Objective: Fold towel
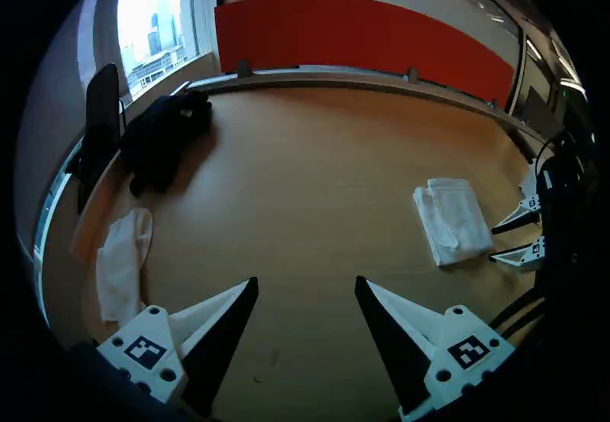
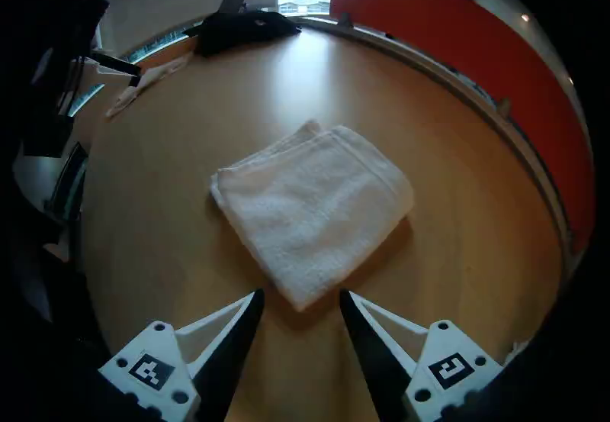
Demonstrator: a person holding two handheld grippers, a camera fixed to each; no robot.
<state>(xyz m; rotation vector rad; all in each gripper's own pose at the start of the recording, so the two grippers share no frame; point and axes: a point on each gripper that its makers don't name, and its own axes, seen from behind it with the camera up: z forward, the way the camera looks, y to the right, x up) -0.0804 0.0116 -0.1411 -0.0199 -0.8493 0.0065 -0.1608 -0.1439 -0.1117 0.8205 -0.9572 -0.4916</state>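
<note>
A white towel (image 2: 313,208), folded into a thick square, lies flat on the wooden table (image 2: 457,216). My right gripper (image 2: 300,294) is open just in front of it, and the towel's near corner sits between the fingertips without being pinched. In the left gripper view the same towel (image 1: 454,220) lies at the right, with the right gripper (image 1: 494,243) open at its edge. My left gripper (image 1: 305,281) is open over bare table (image 1: 320,170), well away from the towel, with nothing between its fingers. It also appears far off as the left gripper (image 2: 114,63).
A black bag (image 1: 164,140) rests at the table's far left corner beside a dark chair (image 1: 103,124). A second, crumpled white cloth (image 1: 122,265) lies near the left edge. A red panel (image 1: 366,37) runs along the table's far side.
</note>
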